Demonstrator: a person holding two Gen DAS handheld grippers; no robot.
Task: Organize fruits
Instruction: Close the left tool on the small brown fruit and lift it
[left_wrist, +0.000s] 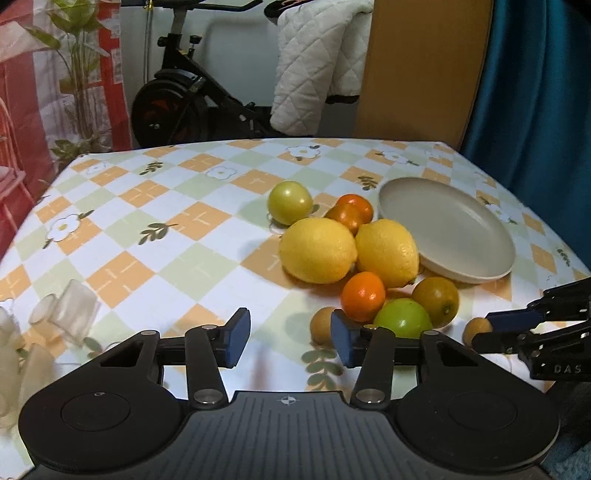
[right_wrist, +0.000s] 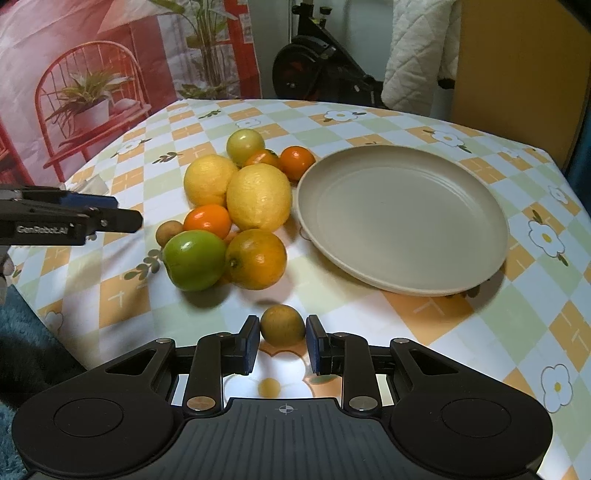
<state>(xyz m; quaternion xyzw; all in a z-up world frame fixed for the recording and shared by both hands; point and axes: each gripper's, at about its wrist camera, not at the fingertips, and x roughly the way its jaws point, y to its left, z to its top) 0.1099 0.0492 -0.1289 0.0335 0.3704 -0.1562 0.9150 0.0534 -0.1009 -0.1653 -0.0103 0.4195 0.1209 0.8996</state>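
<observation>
We see the fruits heaped together near the middle of the surface (right_wrist: 424, 306), which wears a checked cloth with flowers: two lemons (right_wrist: 258, 197) side by side, a green apple (right_wrist: 194, 259) touching a dull orange (right_wrist: 256, 258), a bright small orange (right_wrist: 207, 220) between them and the lemons, and toward the far edge a pale green fruit (right_wrist: 245, 146) with two more small oranges (right_wrist: 296, 161) beside it. A small brown fruit (right_wrist: 168, 232) lies just beside the apple, on its side away from the plate. The beige plate (right_wrist: 402, 218) sits just beside the heap, toward the surface's right edge, bare inside. Nearer the front edge, apart from the heap, our right tongs (right_wrist: 283, 339) are closed on a small brown round fruit (right_wrist: 283, 325), a pad pressing each side. Our left tongs (left_wrist: 290, 339) hang at the heap's near-left side, jaws partly apart with nothing between them. Beyond the far edge stands an exercise bike (left_wrist: 177, 96).
</observation>
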